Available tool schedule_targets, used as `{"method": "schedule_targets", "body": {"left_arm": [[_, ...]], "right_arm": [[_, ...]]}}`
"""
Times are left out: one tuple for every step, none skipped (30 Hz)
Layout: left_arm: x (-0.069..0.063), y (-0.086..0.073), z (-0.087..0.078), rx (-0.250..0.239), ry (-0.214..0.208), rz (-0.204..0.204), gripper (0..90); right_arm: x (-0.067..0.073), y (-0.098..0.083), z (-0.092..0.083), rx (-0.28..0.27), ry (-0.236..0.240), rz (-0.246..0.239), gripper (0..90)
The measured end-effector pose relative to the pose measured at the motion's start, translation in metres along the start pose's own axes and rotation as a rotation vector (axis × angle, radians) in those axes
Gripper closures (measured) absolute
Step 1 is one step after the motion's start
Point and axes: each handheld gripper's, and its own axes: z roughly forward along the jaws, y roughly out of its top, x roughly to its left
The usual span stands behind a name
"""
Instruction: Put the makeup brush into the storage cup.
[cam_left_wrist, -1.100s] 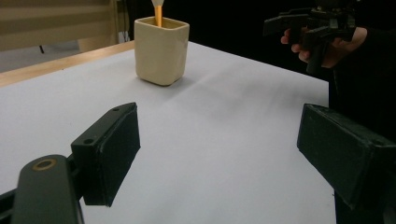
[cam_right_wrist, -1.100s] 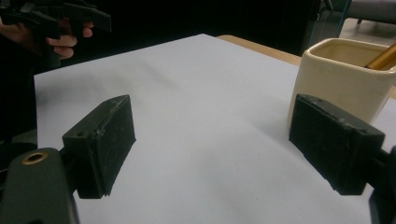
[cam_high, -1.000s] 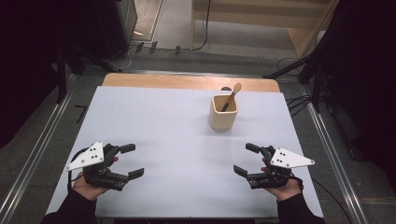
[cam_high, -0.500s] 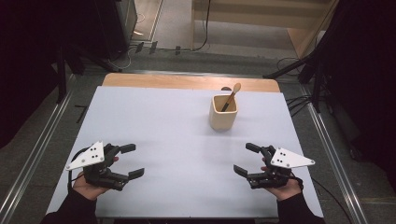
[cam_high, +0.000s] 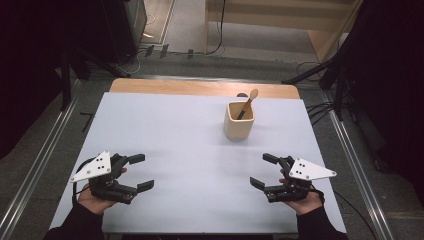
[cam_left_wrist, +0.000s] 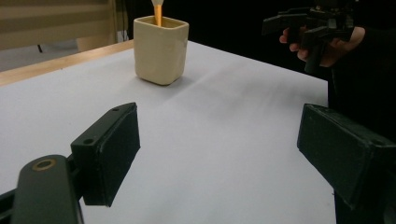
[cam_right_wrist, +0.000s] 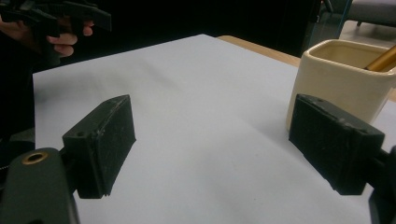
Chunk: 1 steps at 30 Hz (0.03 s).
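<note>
Cream-coloured, square-sided ceramic cup stands upright on the white table surface, toward 1 o'clock from the table's middle in the high view. A wooden spoon rests inside it, bowl end uppermost; its long axis tilts from the cup's interior up toward 1 o'clock, so the spoon points away from the person and slightly rightward. A strip of bare wooden tabletop runs along the far edge at 12 o'clock, just behind the cup.

The left gripper sits at 8 o'clock near the front edge, held in a hand; the right gripper sits at 4 o'clock, held likewise. Both have their jaws spread wide with nothing between them. The cup lies well apart from both, nearer the right gripper, roughly at 11 o'clock from it and at 2 o'clock from the left gripper. White surface lies unobstructed between each gripper and the cup. In the right gripper view the cup appears just behind the right-hand jaw.
</note>
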Motion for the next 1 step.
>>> {"method": "schedule_targets", "body": {"left_arm": [[0.0001, 0.0000, 0.0000, 0.000, -0.001, 0.000, 14.1]], "right_arm": [[0.0000, 0.0001, 0.0001, -0.001, 0.000, -0.001, 15.4]]}}
